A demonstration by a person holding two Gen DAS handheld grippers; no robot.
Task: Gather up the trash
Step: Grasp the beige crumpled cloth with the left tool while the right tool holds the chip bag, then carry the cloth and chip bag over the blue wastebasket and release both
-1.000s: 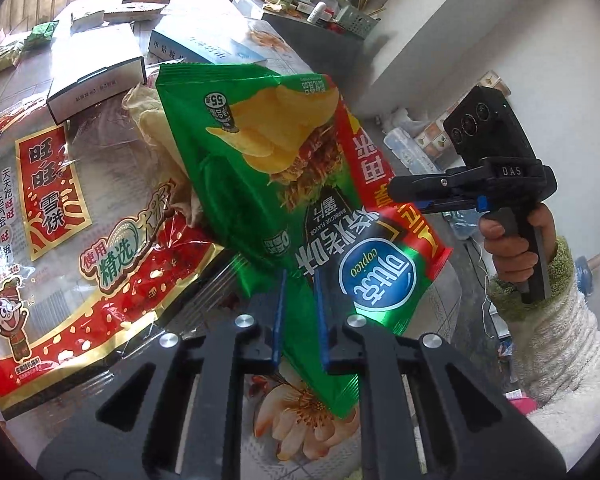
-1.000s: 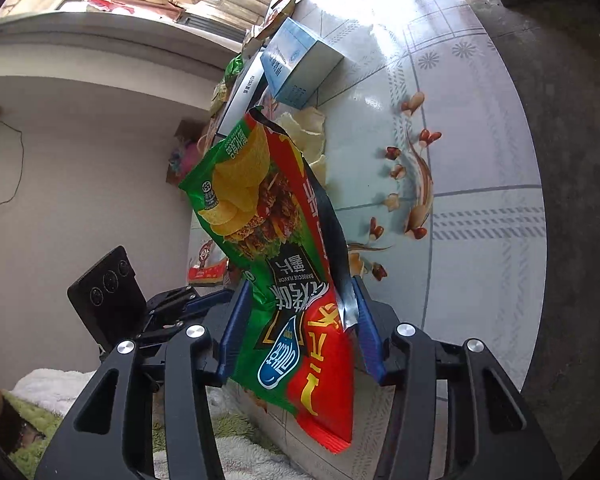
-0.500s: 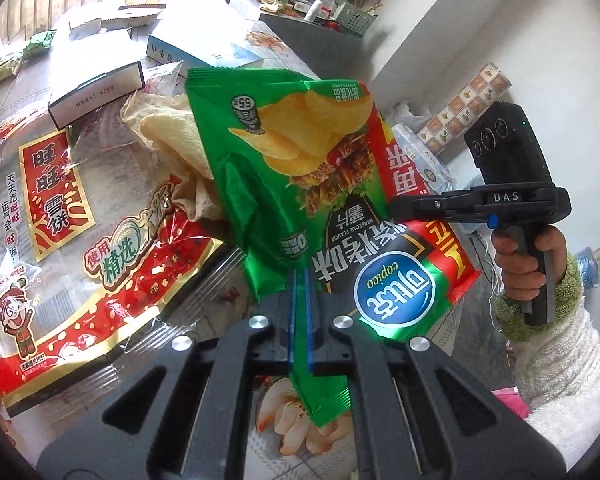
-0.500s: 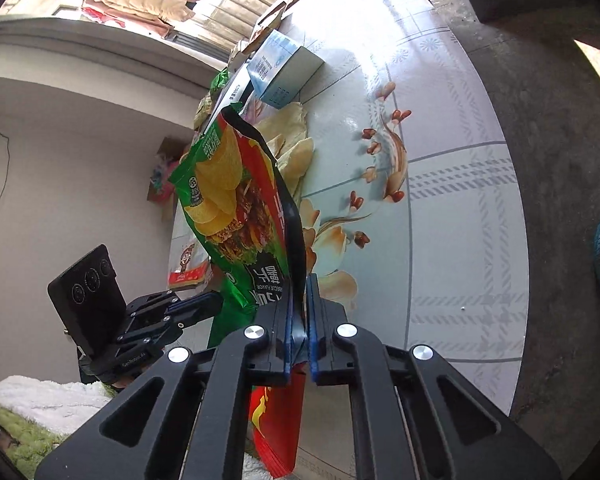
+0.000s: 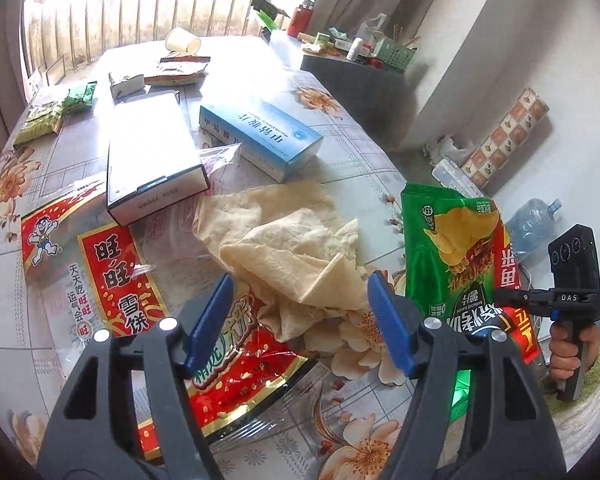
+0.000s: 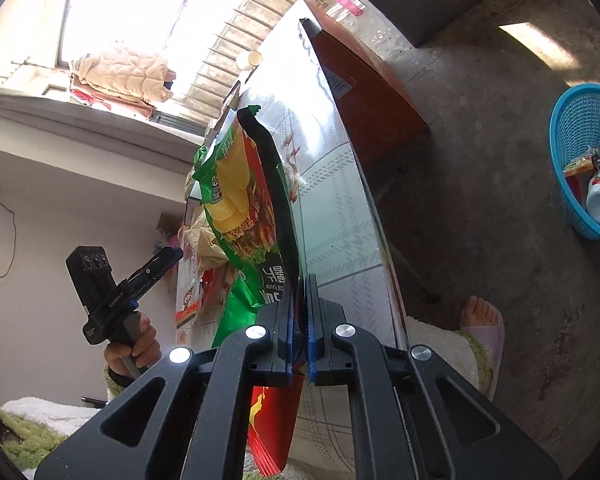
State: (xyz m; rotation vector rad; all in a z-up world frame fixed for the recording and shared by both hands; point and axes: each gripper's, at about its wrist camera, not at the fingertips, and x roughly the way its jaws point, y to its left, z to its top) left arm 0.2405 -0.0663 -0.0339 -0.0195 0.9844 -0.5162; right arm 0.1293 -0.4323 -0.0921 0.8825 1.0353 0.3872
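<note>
Chip bag [image 6: 240, 200] hangs off the table's [image 6: 340, 208] near edge, right gripper [image 6: 299, 332] clamped on its lower part. Left gripper [image 5: 300, 320] jaws opening, nothing between them, above crumpled paper [image 5: 284, 248] and red wrapper [image 5: 112, 272]. Blue basket [image 6: 572, 128] on floor, far right.

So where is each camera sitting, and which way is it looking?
Left wrist: sits on the left claw, looking down across the table at wrappers and boxes; its jaws are opening with nothing between them, and the right hand shows.
Right wrist: sits on the right claw, looking along the table edge toward the window and the blue basket; a slippered foot shows.
Both see the green chip bag, pinched by the right claw.
</note>
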